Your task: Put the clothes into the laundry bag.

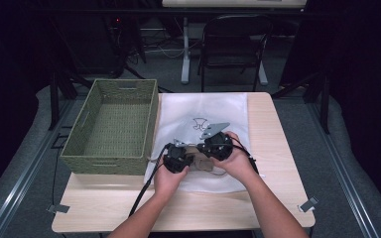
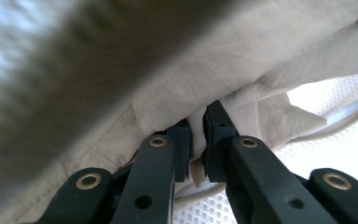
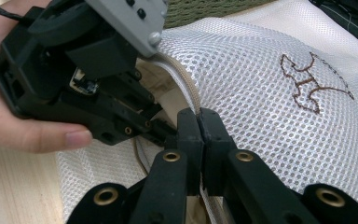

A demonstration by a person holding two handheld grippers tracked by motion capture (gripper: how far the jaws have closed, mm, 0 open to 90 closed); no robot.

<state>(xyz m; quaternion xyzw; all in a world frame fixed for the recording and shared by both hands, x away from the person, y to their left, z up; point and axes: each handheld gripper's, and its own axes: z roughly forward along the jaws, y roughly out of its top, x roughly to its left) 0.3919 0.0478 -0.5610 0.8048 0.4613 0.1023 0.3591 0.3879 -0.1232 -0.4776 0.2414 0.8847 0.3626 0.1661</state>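
Observation:
A white mesh bag with a brown stitched figure lies on the table beside a basket. My left gripper is shut on a fold of pale beige cloth, which sits at the bag's near opening. My right gripper is shut on the bag's corded edge and lifts it a little. In the high view the left gripper and the right gripper are close together over the bag's front part. The left gripper's body shows large in the right gripper view, with a hand around it.
A green woven basket stands to the left of the bag, touching its edge. Light wood tabletop shows right of the bag and in front of it. A black chair stands beyond the table's far edge.

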